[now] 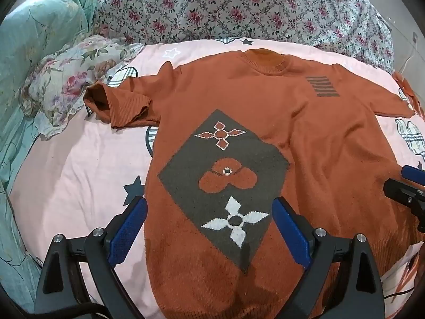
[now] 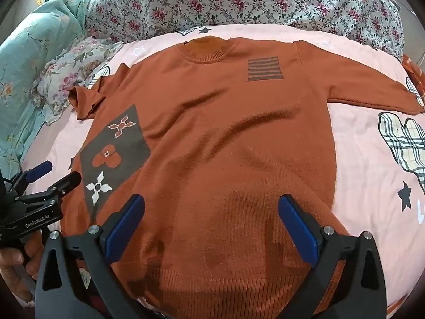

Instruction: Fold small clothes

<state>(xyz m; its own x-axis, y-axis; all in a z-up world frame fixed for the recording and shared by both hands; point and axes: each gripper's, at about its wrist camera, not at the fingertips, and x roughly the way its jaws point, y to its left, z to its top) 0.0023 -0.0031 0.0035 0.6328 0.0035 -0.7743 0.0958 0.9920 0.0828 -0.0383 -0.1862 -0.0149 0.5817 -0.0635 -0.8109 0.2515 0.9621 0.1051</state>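
An orange knit short-sleeved sweater (image 1: 292,122) (image 2: 239,138) lies spread flat, front up, on a pink bedsheet (image 1: 74,175) (image 2: 372,175), collar at the far end. It bears a grey diamond panel (image 1: 225,175) (image 2: 117,151) with flower shapes and a striped grey patch (image 1: 322,86) (image 2: 264,68). Its left sleeve (image 1: 124,106) is crumpled back on itself. My left gripper (image 1: 209,212) hovers open over the lower left part, nothing between its blue pads. My right gripper (image 2: 211,210) hovers open above the hem (image 2: 225,284). Each gripper shows at the other view's edge: right gripper (image 1: 406,186), left gripper (image 2: 53,175).
A rose-print quilt (image 1: 239,8) (image 2: 252,2) is heaped behind the sweater. A teal floral cover (image 1: 39,34) and a flowered pillow (image 1: 66,85) lie at the left. A hand (image 2: 13,268) holds the left gripper's handle. Orange cloth (image 2: 414,71) peeks at the right edge.
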